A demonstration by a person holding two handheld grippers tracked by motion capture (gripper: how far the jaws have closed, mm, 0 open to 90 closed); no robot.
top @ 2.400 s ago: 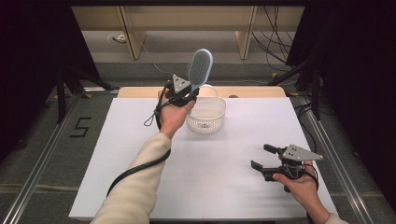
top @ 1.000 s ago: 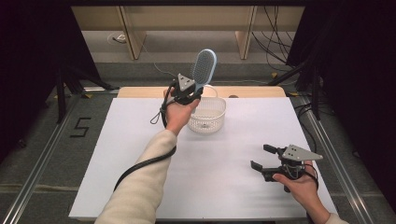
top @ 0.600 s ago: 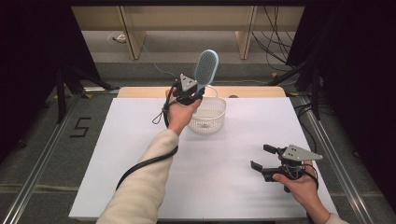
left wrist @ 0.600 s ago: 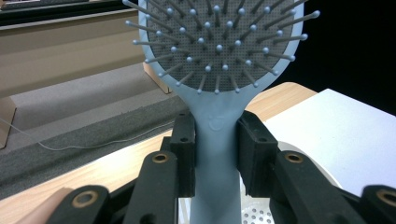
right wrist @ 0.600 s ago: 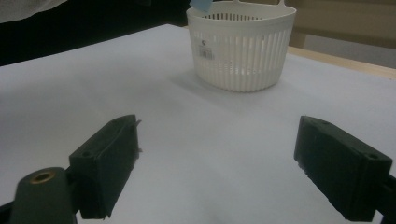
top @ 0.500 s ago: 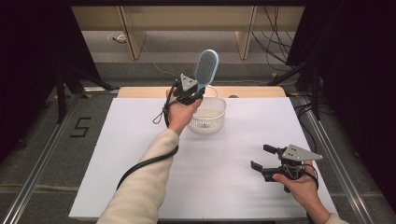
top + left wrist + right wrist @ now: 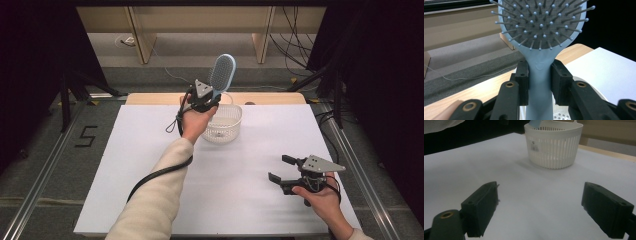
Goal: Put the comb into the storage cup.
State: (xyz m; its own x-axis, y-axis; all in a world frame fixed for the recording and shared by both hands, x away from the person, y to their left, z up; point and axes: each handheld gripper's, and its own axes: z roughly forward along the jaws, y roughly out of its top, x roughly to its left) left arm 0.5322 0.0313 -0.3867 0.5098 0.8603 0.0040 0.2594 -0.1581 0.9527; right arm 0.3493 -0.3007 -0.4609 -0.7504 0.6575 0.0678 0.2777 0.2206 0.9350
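since 2.4 s ago the left gripper (image 7: 206, 98) has slid a little to the right along the far side of the desk (image 7: 150, 150), carrying the blue hairbrush (image 7: 222, 74) with it, so the brush now stands over the left rim of the white basket (image 7: 223, 124) rather than beside it. over the last half second almost nothing shifts. the right gripper (image 7: 280, 170) has stayed put near the front right of the desk.

the left jaws are clamped on the hairbrush handle (image 7: 540, 82), one pad on each side just below the head; the bristled face (image 7: 541, 22) looks toward the left gripper view's camera and the brush rises upright, tilting slightly to the right in the high view. the handle's lower end hangs at the basket's mouth (image 7: 536, 123), as the right gripper view shows at the rim.

the right jaws stand wide apart with nothing between them, just above the white desk surface (image 7: 536, 195), facing the basket (image 7: 554, 145), which sits well apart from them.
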